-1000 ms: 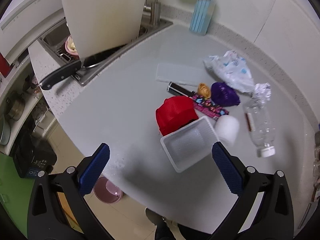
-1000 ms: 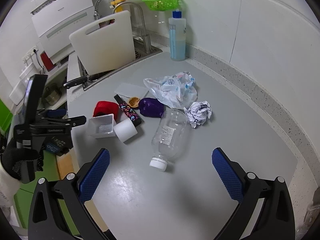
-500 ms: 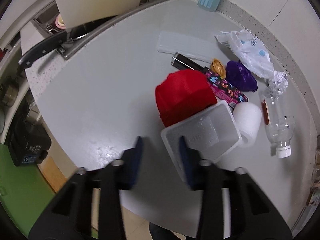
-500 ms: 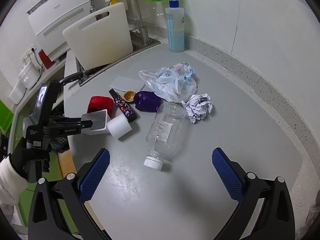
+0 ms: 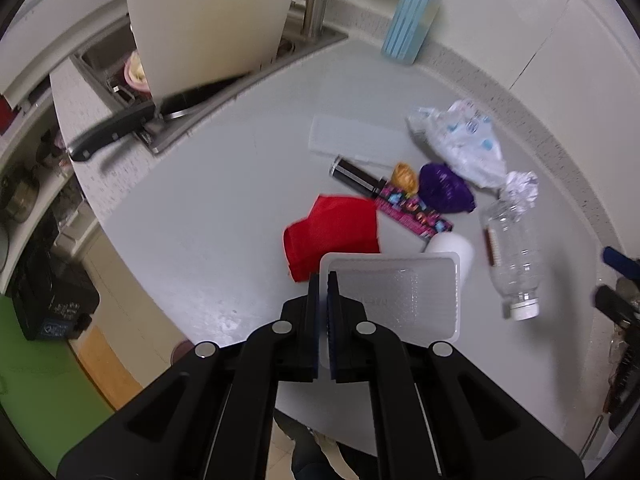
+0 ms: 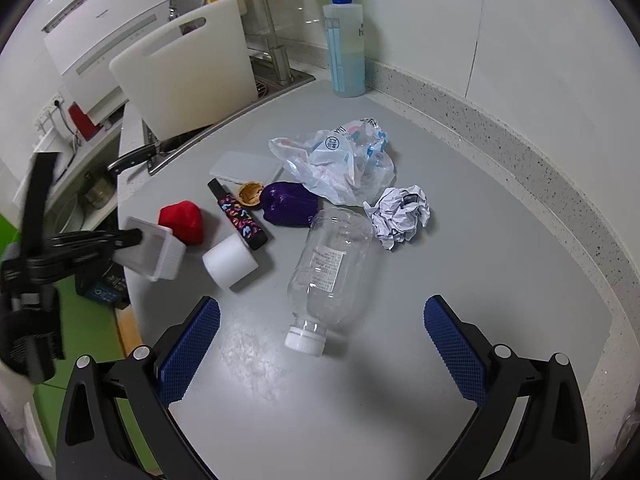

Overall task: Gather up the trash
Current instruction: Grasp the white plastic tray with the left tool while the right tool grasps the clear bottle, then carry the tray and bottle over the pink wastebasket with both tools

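White plastic, thin and see-through, is what the left gripper point(image 5: 324, 280) has between its blue pads: one wall of a small tray point(image 5: 394, 294), pinched near its corner. The jaws have just been closing and now stand clamped on that wall. From the right wrist view the tray point(image 6: 154, 254) hangs tilted at the tip of the left gripper point(image 6: 134, 236), at the edge of the grey counter point(image 6: 400, 360), with its far lower corner near or on the surface; which one I cannot tell.

Just beyond the tray lies a red crumpled piece point(image 5: 334, 230), and beside it a white foam roll point(image 6: 229, 261). A dark stick with a bright patterned wrapper point(image 6: 240, 218) lies behind the roll, with a nutshell point(image 6: 251, 193) and a purple wrapper point(image 6: 289, 208) close by. A clear plastic bag point(image 6: 340, 164), a ball of crumpled paper point(image 6: 400, 214) and a flat white lid point(image 6: 247, 168) lie further back.

The right gripper point(image 6: 322, 344) hovers above the counter with its jaws wide apart and nothing in them. An empty clear bottle point(image 6: 328, 268) lies on its side ahead of it, white cap pointing toward the gripper.

A white cutting board point(image 6: 186, 68) leans at the sink, a black-handled knife point(image 5: 116, 132) below it.
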### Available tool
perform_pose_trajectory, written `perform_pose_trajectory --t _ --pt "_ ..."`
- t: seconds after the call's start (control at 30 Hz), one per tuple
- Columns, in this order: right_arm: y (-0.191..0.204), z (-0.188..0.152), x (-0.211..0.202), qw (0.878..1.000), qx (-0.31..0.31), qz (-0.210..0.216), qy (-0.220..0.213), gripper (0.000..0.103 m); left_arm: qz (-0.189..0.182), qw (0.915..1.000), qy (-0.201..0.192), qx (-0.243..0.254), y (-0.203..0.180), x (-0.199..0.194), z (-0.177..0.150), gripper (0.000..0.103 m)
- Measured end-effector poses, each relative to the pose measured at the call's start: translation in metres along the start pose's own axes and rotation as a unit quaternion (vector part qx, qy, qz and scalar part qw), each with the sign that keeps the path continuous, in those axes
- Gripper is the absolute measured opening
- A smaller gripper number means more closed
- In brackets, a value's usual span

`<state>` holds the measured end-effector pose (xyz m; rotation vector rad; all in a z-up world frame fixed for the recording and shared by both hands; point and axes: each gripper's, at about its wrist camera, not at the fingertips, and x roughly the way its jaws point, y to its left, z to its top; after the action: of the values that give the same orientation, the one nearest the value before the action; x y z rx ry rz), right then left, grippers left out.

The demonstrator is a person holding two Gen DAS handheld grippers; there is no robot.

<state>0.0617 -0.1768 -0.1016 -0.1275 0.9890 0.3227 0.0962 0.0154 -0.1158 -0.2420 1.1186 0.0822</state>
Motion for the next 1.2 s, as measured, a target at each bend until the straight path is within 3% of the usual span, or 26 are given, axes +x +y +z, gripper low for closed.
perform_pose_trajectory --t 0.47,0.73,0.77,0.87,1.03,1.2 --pt "-0.013 0.013 0.079 0.996 0.038 -0.044 0.063 0.098 -0.002 0.999 -0.04 0.018 -0.002 -0.046 0.003 0.003" --pt "-0.013 0.013 0.1 0.995 0.057 -0.017 0.081 0.098 -0.01 0.9992 -0.039 0.005 0.005 -0.047 -0.002 0.003" --pt "-0.012 0.012 0.1 0.995 0.056 -0.014 0.082 0.095 -0.01 0.9992 -0.038 0.004 0.006 -0.047 -0.003 0.003" --pt "-0.011 0.011 0.102 0.995 0.059 0.002 0.086 0.062 -0.013 0.9992 -0.037 0.001 0.008 -0.047 -0.005 0.003" --pt "-0.009 0.011 0.098 0.995 0.062 0.003 0.077 0.06 -0.009 0.9993 -0.037 0.0 0.012 -0.048 -0.007 0.003" --pt "-0.001 0.015 0.068 0.998 0.045 0.003 0.042 0.057 -0.014 0.9989 -0.044 -0.002 0.016 -0.055 -0.01 0.003"
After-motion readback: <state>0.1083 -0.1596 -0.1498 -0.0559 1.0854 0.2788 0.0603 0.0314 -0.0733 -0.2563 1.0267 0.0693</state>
